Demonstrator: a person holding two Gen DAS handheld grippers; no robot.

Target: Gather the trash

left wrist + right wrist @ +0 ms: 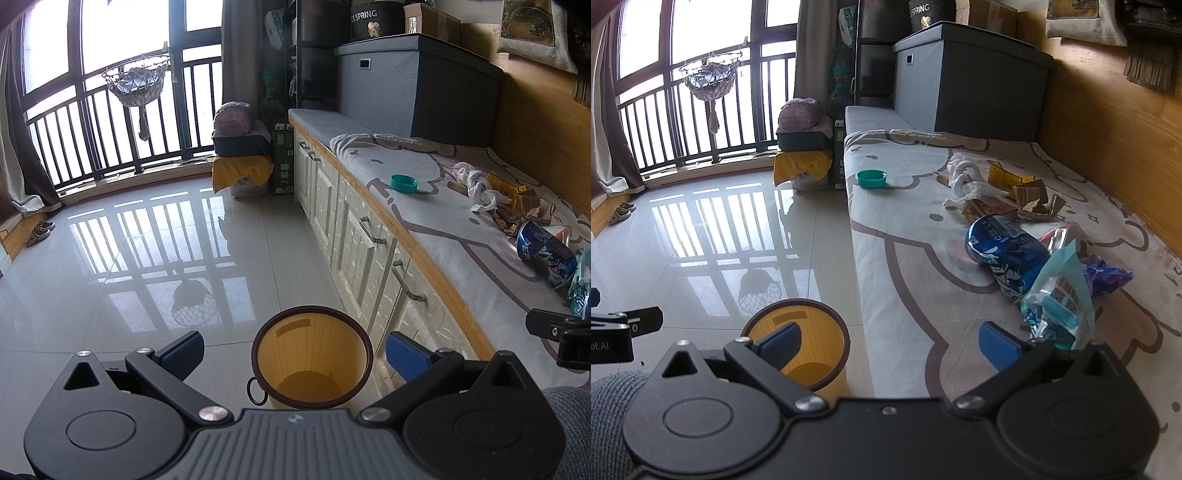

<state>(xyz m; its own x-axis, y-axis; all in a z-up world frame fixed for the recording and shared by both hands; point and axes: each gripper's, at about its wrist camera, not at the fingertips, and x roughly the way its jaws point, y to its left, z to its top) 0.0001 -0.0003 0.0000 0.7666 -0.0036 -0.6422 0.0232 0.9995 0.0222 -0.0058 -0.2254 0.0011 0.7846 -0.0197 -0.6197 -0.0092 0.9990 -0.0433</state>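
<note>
On bench, blue can [1004,251] lies sideways, base toward window.

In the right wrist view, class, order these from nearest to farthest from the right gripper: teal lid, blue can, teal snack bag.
1. teal snack bag, just ahead of the right gripper, right side.
2. blue can, behind the bag.
3. teal lid, far, left of centre.

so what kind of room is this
Most likely a living room or bedroom in a flat: a padded window bench over white cabinets, a railed floor-length window, and a yellow bin on the tiled floor.
</note>
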